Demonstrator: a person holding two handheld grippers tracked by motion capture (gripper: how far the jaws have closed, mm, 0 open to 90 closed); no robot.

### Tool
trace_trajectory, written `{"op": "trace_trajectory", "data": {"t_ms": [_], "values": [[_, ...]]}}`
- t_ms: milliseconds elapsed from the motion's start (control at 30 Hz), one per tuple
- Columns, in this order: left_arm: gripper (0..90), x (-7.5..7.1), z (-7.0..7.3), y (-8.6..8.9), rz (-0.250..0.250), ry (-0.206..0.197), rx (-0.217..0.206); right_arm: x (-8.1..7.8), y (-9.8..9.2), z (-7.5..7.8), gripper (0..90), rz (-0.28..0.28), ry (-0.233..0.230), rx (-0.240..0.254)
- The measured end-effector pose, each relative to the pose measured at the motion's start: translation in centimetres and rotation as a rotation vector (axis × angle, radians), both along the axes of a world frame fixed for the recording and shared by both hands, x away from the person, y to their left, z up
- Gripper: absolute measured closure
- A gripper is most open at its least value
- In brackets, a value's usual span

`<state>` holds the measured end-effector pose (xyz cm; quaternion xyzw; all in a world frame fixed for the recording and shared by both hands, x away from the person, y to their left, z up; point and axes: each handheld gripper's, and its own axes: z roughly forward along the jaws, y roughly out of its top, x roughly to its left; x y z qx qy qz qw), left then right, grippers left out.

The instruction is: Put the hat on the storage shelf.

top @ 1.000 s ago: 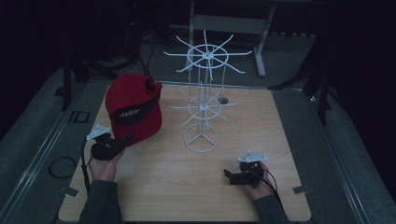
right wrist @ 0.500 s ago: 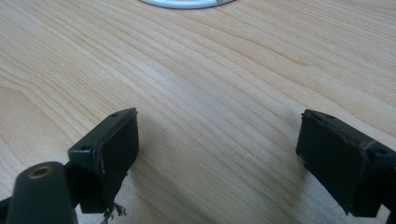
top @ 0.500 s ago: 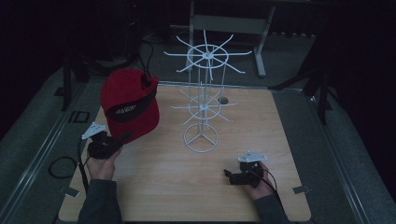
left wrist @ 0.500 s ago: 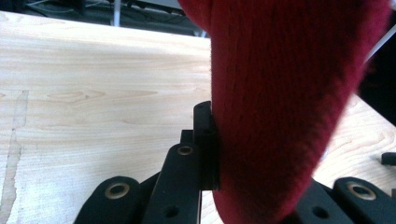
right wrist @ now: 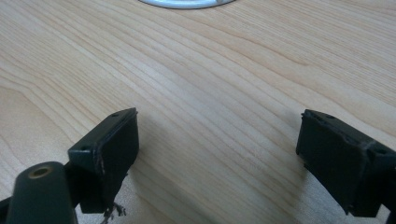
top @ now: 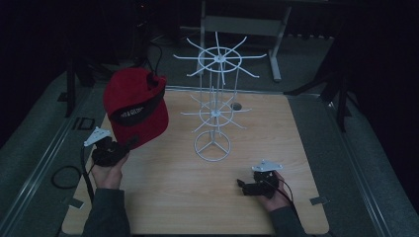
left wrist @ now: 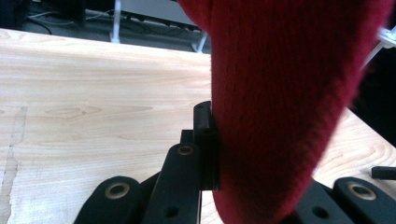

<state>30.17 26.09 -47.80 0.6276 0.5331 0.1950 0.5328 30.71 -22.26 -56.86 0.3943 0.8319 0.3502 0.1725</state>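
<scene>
A red knitted hat [top: 136,111] with a black band hangs over the table's left side, above my left gripper [top: 124,146], which is shut on its lower edge. In the left gripper view the red fabric [left wrist: 280,93] sits between the jaws, one black finger [left wrist: 205,140] pressing against it and the other hidden behind the cloth. A white wire rack [top: 215,106] with two tiers of spokes stands mid-table on a round base [top: 212,146], to the right of the hat. My right gripper [top: 242,184] rests low at the front right, open [right wrist: 217,144] over bare wood.
The wooden table [top: 296,148] ends at grey floor on every side. A black cable loop [top: 64,176] lies off the left edge. A grey metal frame [top: 242,24] stands behind the table. A small hole [top: 236,106] lies behind the rack.
The hat and my left gripper have drifted slightly to the left and the hat stands a little higher. The right gripper has not moved.
</scene>
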Motion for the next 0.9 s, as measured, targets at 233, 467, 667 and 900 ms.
{"op": "trace_trajectory", "data": {"t_ms": [233, 467, 667, 900], "values": [[85.8, -0.1, 0.5, 0.0, 0.002, -0.017, -0.013, 0.0, 0.0, 0.0, 12.9, 0.000, 0.000, 0.000], [85.8, -0.2, 0.9, -0.2, 0.001, -0.028, -0.011, 0.0, 0.0, 0.0, 12.9, 0.000, 0.000, 0.000], [85.8, -0.3, 1.2, -0.2, 0.003, -0.037, -0.015, 0.0, 0.0, 0.0, 12.9, 0.000, 0.000, 0.000], [85.8, -0.4, 1.7, -0.3, 0.003, -0.056, -0.021, 0.0, 0.0, 0.0, 12.9, 0.000, 0.000, 0.000]]}}
